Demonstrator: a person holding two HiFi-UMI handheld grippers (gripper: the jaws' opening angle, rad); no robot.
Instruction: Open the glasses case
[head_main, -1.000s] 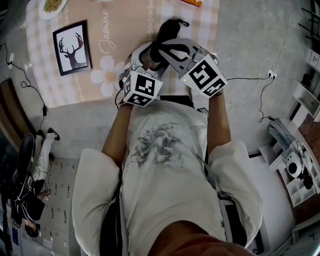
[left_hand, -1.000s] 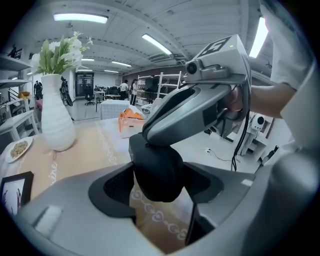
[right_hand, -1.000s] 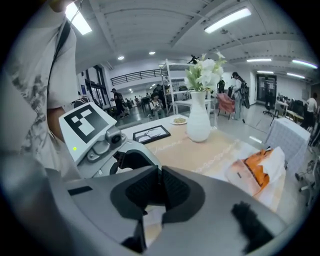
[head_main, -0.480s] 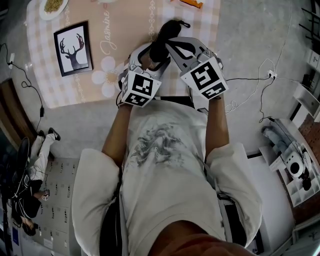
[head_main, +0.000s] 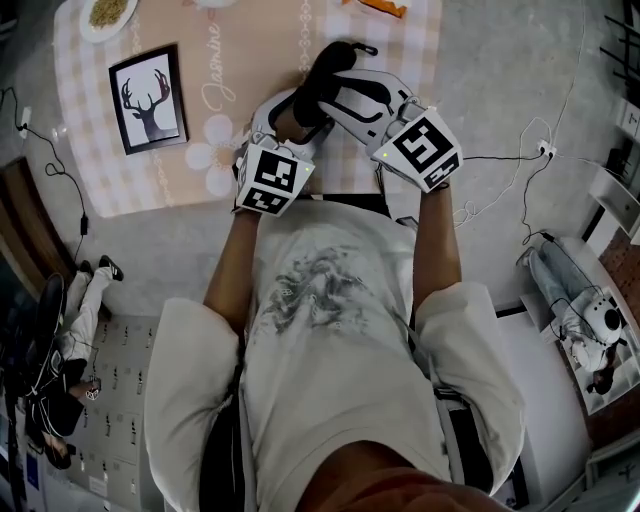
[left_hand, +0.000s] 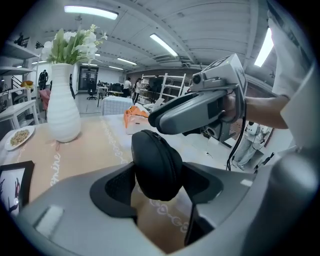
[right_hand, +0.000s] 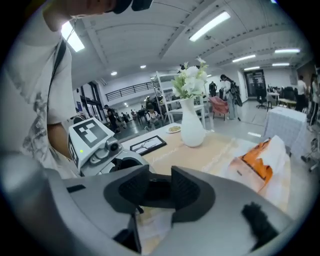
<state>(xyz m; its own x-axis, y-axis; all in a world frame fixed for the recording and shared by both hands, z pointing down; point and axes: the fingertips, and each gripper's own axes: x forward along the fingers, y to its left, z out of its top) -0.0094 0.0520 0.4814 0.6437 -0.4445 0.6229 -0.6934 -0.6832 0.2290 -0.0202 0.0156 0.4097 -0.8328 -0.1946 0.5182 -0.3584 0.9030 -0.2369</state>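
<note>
The black zipped glasses case (head_main: 322, 80) is held in the air over the table's near edge. My left gripper (head_main: 293, 115) is shut on its lower end. In the left gripper view both pads (left_hand: 117, 187) press on the case (left_hand: 157, 165). My right gripper (head_main: 337, 82) reaches in from the right, and its jaw tips sit at the case's upper part (left_hand: 200, 105). Its jaws have just been opening. In the right gripper view the right gripper (right_hand: 156, 186) has its pads apart, with the dark case (right_hand: 150, 192) showing in the gap, not squeezed.
Below is a table with a checked cloth (head_main: 250, 60). On it are a framed deer picture (head_main: 147, 95), a plate of food (head_main: 105, 10), a white vase of flowers (left_hand: 62, 110) and an orange packet (right_hand: 257, 160). Cables lie on the floor at the right.
The right gripper has rolled a little and edged up along the case. The left gripper shifted slightly left and still holds the case in about the same place.
</note>
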